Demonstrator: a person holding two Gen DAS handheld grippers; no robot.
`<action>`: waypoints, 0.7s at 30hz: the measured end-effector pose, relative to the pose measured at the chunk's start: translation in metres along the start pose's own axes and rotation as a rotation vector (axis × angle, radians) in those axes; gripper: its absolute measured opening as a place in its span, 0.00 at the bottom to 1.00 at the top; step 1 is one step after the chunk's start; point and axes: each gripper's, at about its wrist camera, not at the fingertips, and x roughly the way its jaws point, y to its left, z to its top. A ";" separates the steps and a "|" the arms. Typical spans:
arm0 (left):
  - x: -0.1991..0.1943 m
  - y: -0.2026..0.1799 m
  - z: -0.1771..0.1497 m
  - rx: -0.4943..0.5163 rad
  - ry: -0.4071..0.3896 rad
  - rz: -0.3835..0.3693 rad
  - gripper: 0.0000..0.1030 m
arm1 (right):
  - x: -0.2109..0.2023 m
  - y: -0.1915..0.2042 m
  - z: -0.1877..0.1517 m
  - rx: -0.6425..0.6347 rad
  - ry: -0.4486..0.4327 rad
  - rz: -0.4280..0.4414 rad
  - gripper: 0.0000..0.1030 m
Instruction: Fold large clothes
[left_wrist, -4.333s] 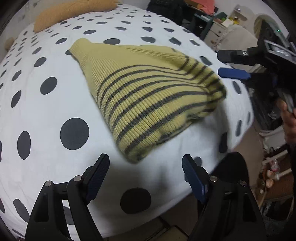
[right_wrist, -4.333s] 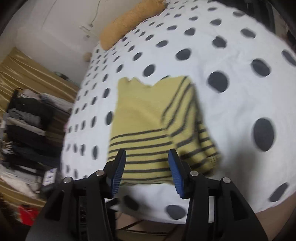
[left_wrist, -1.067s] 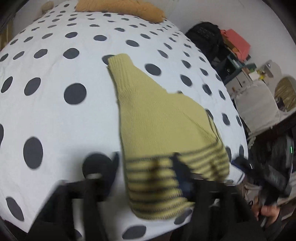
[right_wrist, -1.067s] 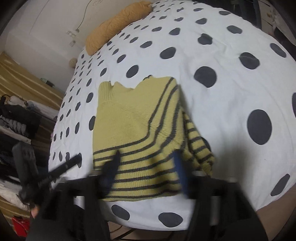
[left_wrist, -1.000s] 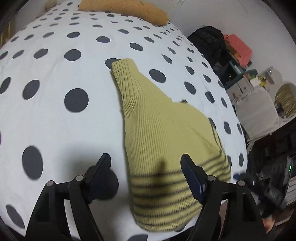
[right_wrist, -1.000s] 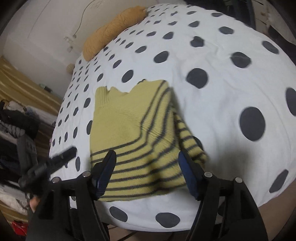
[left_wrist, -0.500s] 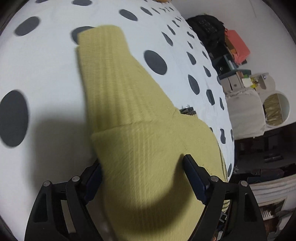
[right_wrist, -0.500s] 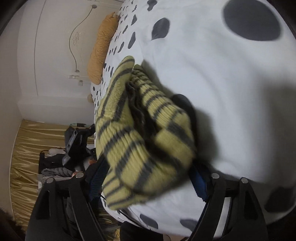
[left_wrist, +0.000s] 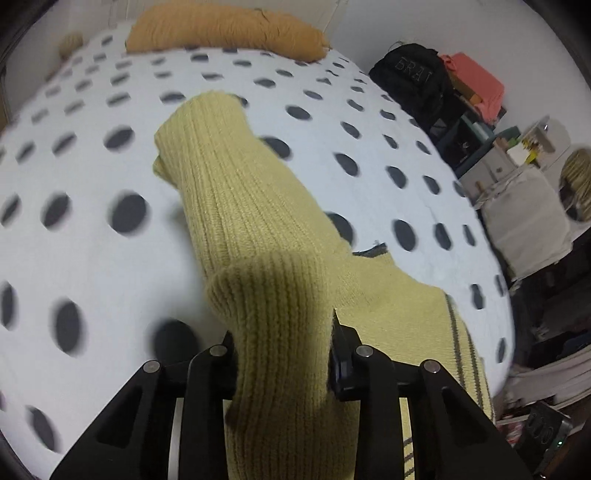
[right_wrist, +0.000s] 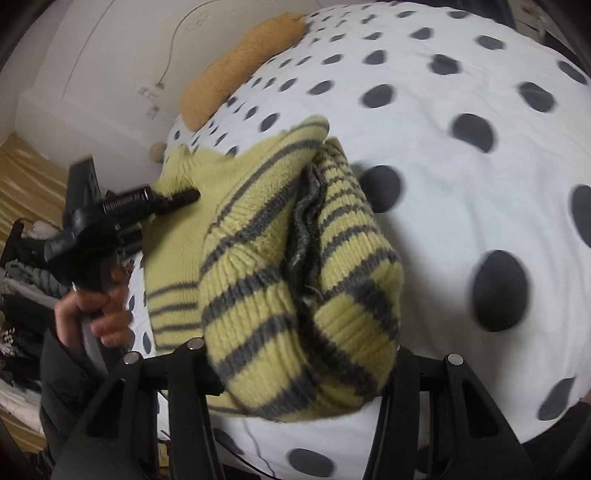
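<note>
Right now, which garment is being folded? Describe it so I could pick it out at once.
On the white bed with dark dots lies a yellow knit sweater, near the foot edge, well below the orange pillow at the head. The left gripper and the right gripper each pinch a bunch of it. Its grey stripes mark it out.

One yellow striped sweater (left_wrist: 258, 258), one polka-dot bed (left_wrist: 92, 258), one orange pillow (left_wrist: 221, 26), two tools, left tool (left_wrist: 282, 354) and right tool (right_wrist: 299, 373), one black backpack (left_wrist: 410, 81)
</note>
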 end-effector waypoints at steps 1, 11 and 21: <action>-0.001 0.010 0.006 0.013 0.002 0.040 0.30 | 0.011 0.010 0.002 -0.020 0.008 -0.003 0.50; 0.081 0.081 -0.018 -0.013 0.130 0.252 0.44 | 0.120 0.007 -0.004 -0.037 0.174 -0.097 0.70; -0.063 0.072 -0.047 0.019 -0.080 0.457 0.51 | 0.012 -0.005 -0.002 -0.042 0.113 -0.125 0.68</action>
